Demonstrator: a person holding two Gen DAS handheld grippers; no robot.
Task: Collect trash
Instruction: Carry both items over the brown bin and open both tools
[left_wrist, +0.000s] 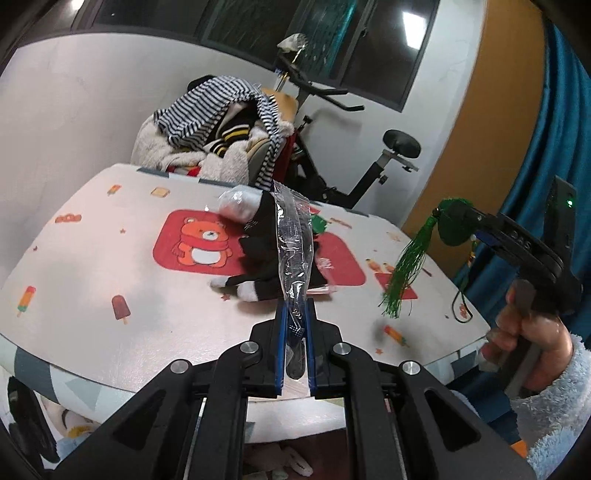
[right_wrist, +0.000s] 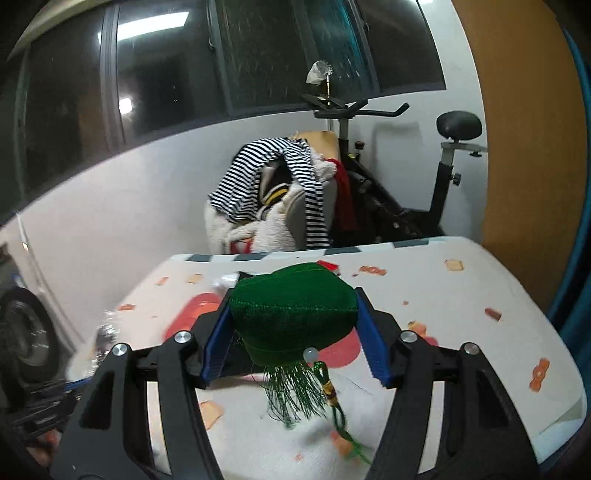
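The left gripper (left_wrist: 295, 317) pinches a clear plastic wrapper (left_wrist: 291, 236) that stands up above the table (left_wrist: 92, 332), while the right gripper (right_wrist: 295, 332), jaws half apart, clamps a green stuffed ornament (right_wrist: 295, 310) whose tassel (right_wrist: 295, 391) hangs free. On the table's patterned cloth just behind the wrapper lie black socks with white toes (left_wrist: 266, 273) and a crumpled clear bag (left_wrist: 238, 203). Beyond the table stand a chair heaped with clothes (left_wrist: 218, 136) and an exercise bike (left_wrist: 351, 155).
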